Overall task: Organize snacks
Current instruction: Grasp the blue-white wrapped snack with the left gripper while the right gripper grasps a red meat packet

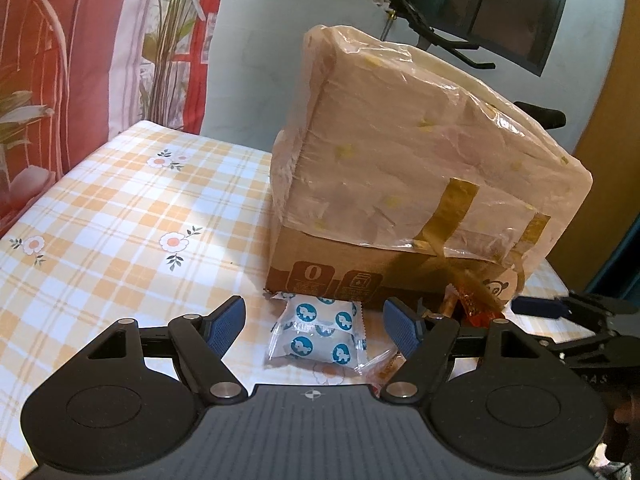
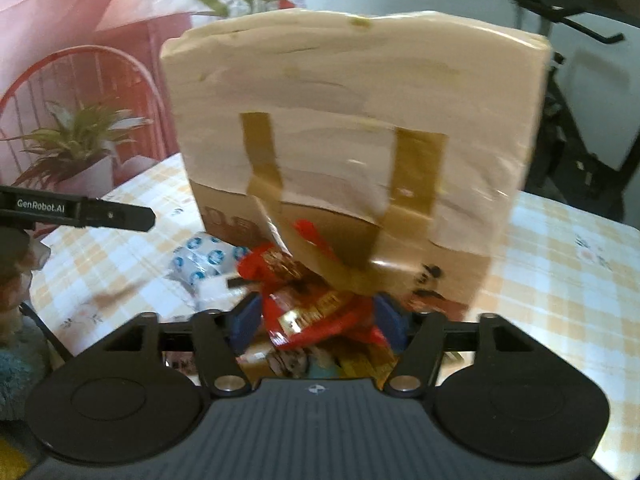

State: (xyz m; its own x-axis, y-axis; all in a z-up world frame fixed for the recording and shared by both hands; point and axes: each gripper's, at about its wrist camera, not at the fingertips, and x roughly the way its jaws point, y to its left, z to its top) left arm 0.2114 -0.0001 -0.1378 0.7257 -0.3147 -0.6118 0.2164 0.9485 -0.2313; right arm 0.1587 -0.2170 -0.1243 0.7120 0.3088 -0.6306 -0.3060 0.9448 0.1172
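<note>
A white snack packet with blue round prints point(image 1: 316, 332) lies on the checked tablecloth, between the fingers of my left gripper point(image 1: 314, 330). That gripper is open and its blue pads stand clear of the packet. A red and gold snack packet point(image 2: 308, 312) sits between the pads of my right gripper point(image 2: 316, 320), resting on other wrappers. The pads stand at its edges without squeezing it, though the view is blurred. Both packets lie at the foot of a tall cardboard box wrapped in plastic and brown tape point(image 1: 400, 160) point(image 2: 352, 120). The white packet point(image 2: 204, 260) lies left of the red one.
The table point(image 1: 120, 220) carries a yellow checked cloth with flowers. More wrappers point(image 2: 304, 360) lie under my right gripper. A red curtain and a potted plant point(image 2: 76, 136) stand at the left, a dark monitor point(image 1: 512, 12) behind the box. A left gripper finger point(image 2: 116, 214) shows at the left.
</note>
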